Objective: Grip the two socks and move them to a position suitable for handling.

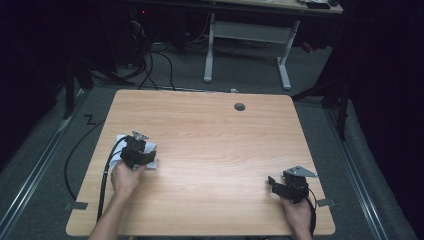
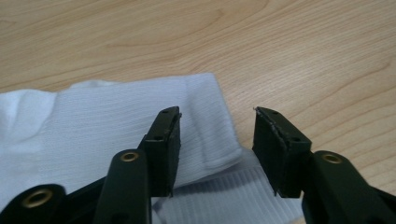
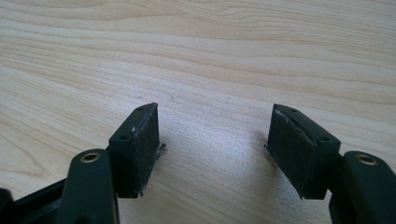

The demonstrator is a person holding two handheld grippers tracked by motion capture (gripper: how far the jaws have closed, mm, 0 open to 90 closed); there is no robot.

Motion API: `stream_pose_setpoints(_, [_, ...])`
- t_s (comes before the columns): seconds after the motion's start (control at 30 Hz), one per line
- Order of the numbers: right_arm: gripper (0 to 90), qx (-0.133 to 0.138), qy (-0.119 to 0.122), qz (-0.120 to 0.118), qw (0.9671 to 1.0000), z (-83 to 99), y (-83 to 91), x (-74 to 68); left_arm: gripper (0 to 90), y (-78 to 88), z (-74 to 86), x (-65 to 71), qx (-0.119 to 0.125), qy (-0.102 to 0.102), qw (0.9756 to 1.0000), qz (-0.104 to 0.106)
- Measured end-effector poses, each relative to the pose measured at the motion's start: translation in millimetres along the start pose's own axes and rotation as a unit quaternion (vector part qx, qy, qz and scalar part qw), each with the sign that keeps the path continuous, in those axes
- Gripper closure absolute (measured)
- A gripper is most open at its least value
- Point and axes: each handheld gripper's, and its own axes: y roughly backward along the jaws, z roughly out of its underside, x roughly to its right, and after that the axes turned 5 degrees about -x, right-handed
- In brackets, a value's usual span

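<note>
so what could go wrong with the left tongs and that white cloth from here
The left tongs stand open over the folded white ribbed cloth, one jaw above it, the other past its edge. Closing here might pinch just the top layer, so the fold could slip open. The cloth lies near the left edge of the light wooden table, so a drag could pull it off.

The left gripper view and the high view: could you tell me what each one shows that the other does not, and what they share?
Left gripper view alone: the white cloth's ribbed weave, a folded layer lying over another, and the left gripper's jaws standing apart, one over the cloth, one past its edge.

High view alone: the right gripper held over bare wood at the table's right, the person's forearms, a round grey cap near the far edge, and the dark floor with cables.

Both: the wooden tabletop, the white cloth and the left gripper over it.
</note>
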Motion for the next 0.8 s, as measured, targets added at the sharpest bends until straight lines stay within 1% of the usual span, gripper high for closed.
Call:
stream_pose_setpoints(0.03, [34.2, 0.0, 0.0, 0.0, 1.0, 0.1, 0.0, -0.1, 49.6, 6.2, 3.6, 4.3, 0.013, -0.002, 0.9999, 0.001])
stream_pose_setpoints(0.07, [34.2, 0.0, 0.0, 0.0, 1.0, 0.1, 0.1, -0.2, 49.6, 9.0, 6.6, 6.3, 0.015, -0.004, 0.9999, 0.0])
stream_pose_setpoints(0.17, [34.2, 0.0, 0.0, 0.0, 1.0, 0.1, 0.2, -0.3, 48.7, 13.3, 18.8, 10.8, 0.008, -0.012, 0.9999, -0.005])
stream_pose_setpoints(0.2, [34.2, 0.0, 0.0, 0.0, 1.0, 0.1, 0.2, -0.3, 48.0, 13.3, 18.8, 10.8, 0.008, -0.012, 0.9999, -0.005])
stream_pose_setpoints(0.23, [34.2, 0.0, 0.0, 0.0, 1.0, 0.1, 0.2, -0.3, 46.6, 12.8, 25.7, 11.7, 0.003, -0.011, 0.9999, -0.007])
stream_pose_setpoints(0.27, [34.2, 0.0, 0.001, 0.0, 1.0, 0.1, 0.1, -0.3, 44.3, 11.3, 27.7, 11.4, 0.001, -0.006, 1.0, -0.004])
stream_pose_setpoints(0.33, [34.2, 0.0, 0.001, 0.0, 1.0, 0.1, 0.1, -0.3, 38.8, 7.5, 28.7, 11.4, 0.001, 0.001, 1.0, -0.003])
stream_pose_setpoints(0.37, [34.2, 0.0, 0.001, 0.0, 1.0, 0.1, 0.1, -0.3, 37.0, 7.5, 28.7, 11.4, 0.001, 0.001, 1.0, -0.003])
stream_pose_setpoints(0.47, [34.2, 0.0, 0.001, 0.0, 1.0, 0.1, 0.1, -0.3, 34.1, -0.2, 24.7, 14.3, 0.004, 0.007, 1.0, 0.003])
stream_pose_setpoints(0.53, [34.2, 0.0, 0.001, 0.0, 1.0, 0.1, 0.1, -0.3, 34.0, -2.0, 23.6, 14.7, 0.003, 0.008, 1.0, 0.004])
stream_pose_setpoints(0.57, [34.2, 0.0, 0.001, -0.001, 1.0, 0.1, 0.1, -0.3, 34.1, -4.8, 22.2, 15.6, -0.001, 0.008, 1.0, -0.002])
stream_pose_setpoints(0.67, [34.2, 0.0, 0.001, 0.0, 1.0, 0.1, 0.1, -0.3, 34.6, -6.9, 21.8, 15.6, -0.003, 0.012, 0.9999, -0.004])
stream_pose_setpoints(0.7, [34.2, 0.0, 0.001, 0.0, 1.0, 0.1, 0.1, -0.3, 35.1, -9.0, 22.1, 16.4, -0.009, 0.012, 0.9999, -0.006])
stream_pose_setpoints(0.8, [34.2, 0.0, 0.001, 0.0, 1.0, 0.1, 0.1, -0.3, 38.3, -8.8, 22.9, 17.9, -0.006, 0.015, 0.9998, -0.012])
